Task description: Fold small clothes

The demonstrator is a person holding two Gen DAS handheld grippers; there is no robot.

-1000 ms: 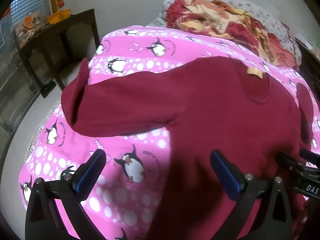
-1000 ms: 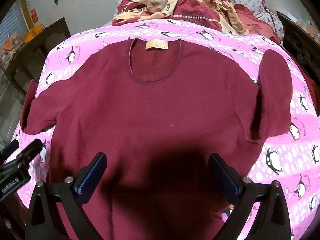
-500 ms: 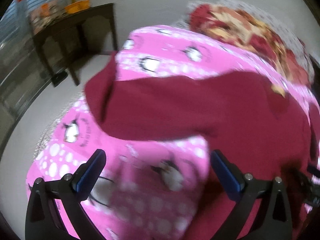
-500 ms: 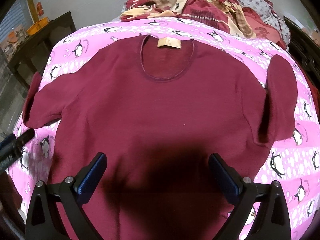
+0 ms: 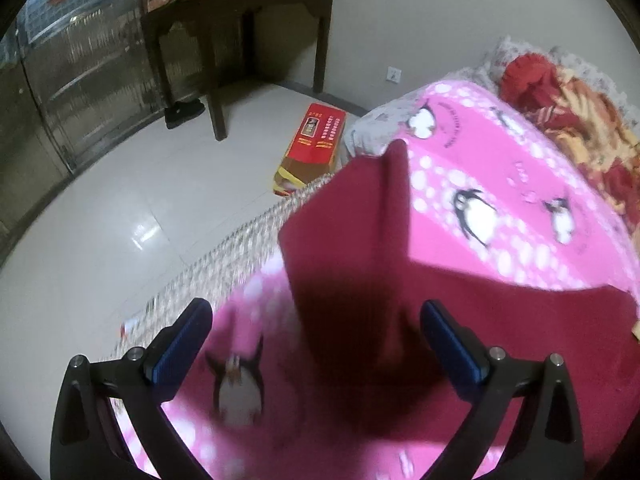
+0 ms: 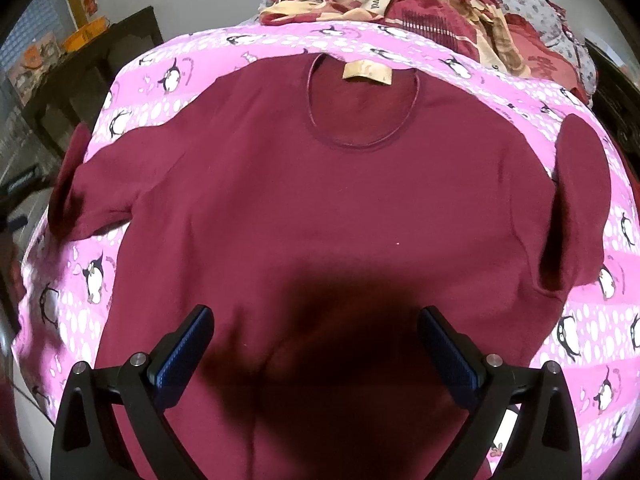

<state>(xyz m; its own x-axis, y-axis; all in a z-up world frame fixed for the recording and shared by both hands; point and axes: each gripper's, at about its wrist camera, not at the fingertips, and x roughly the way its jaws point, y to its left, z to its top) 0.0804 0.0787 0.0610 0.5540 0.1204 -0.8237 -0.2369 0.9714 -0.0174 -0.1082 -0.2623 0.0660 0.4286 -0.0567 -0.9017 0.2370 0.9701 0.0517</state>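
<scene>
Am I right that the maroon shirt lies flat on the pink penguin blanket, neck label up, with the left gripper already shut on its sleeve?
Not quite: the left gripper is open, over the sleeve, as the left wrist view shows. The maroon shirt does lie flat on the pink penguin blanket, label up.

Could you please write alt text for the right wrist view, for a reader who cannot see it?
A maroon T-shirt lies spread flat, neck away from the camera, on a pink penguin-print blanket, both short sleeves out to the sides. The open right gripper hovers over the shirt's lower half, holding nothing. A heap of red and beige fabric sits beyond the collar.
</scene>
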